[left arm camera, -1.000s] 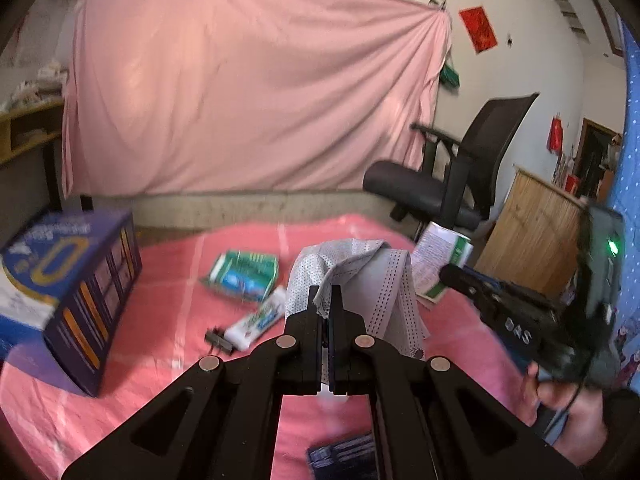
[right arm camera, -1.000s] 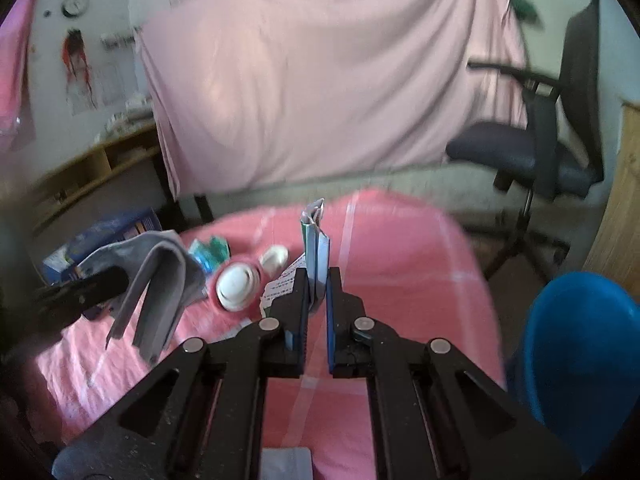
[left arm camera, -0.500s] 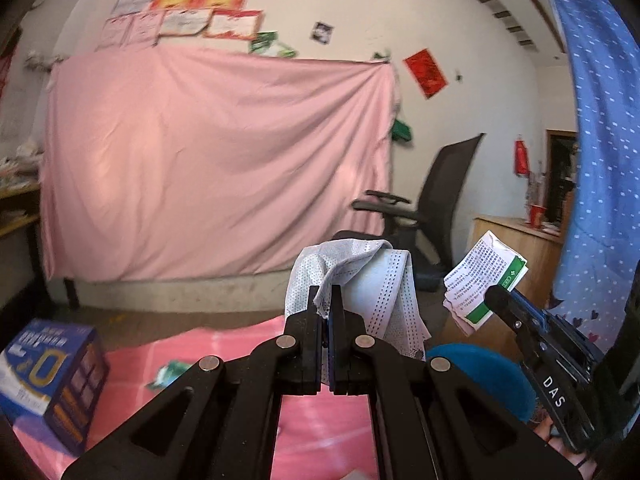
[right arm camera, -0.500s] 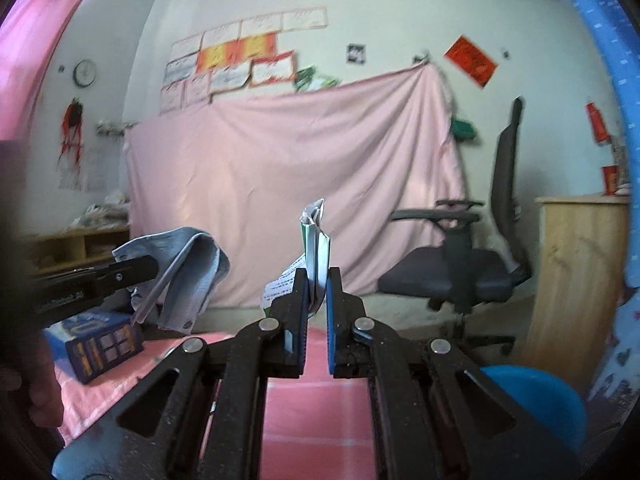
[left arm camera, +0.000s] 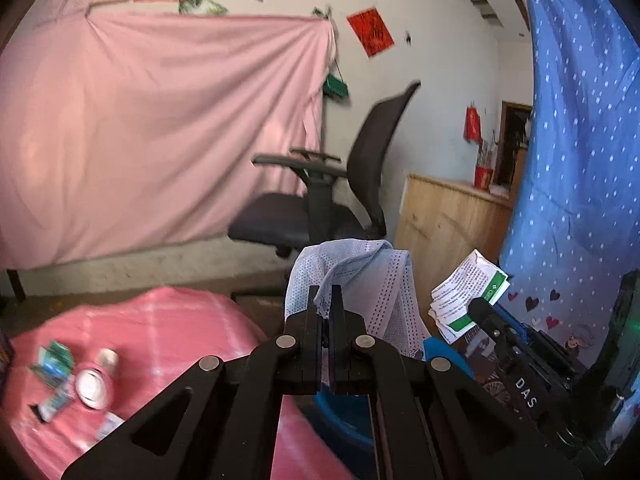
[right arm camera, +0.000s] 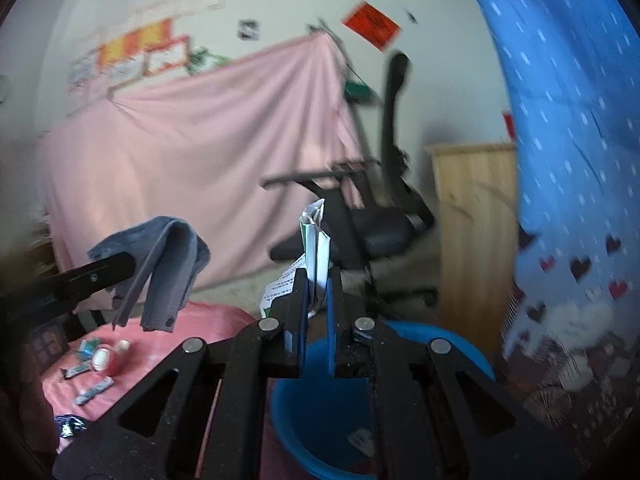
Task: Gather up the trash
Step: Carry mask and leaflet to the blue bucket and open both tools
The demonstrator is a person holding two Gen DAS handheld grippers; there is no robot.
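Trash is gripped in both tongs: the left gripper (left arm camera: 325, 300) pinches a blue face mask (left arm camera: 360, 276), the right gripper (right arm camera: 318, 280) clamps a folded paper leaflet (right arm camera: 314, 240) above the blue bin (right arm camera: 460, 352).

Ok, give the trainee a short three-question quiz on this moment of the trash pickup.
1. True or false: the left gripper is shut on a face mask.
2. What does the right gripper hold? A) a can B) a folded printed leaflet C) nothing
3. Fill in: below the right gripper's fingers stands a blue ____.

Key: 1 true. 2 B: the folded printed leaflet sticks up between the fingers. 3 bin: its rim shows beside the pink-covered table, where more trash still lies.
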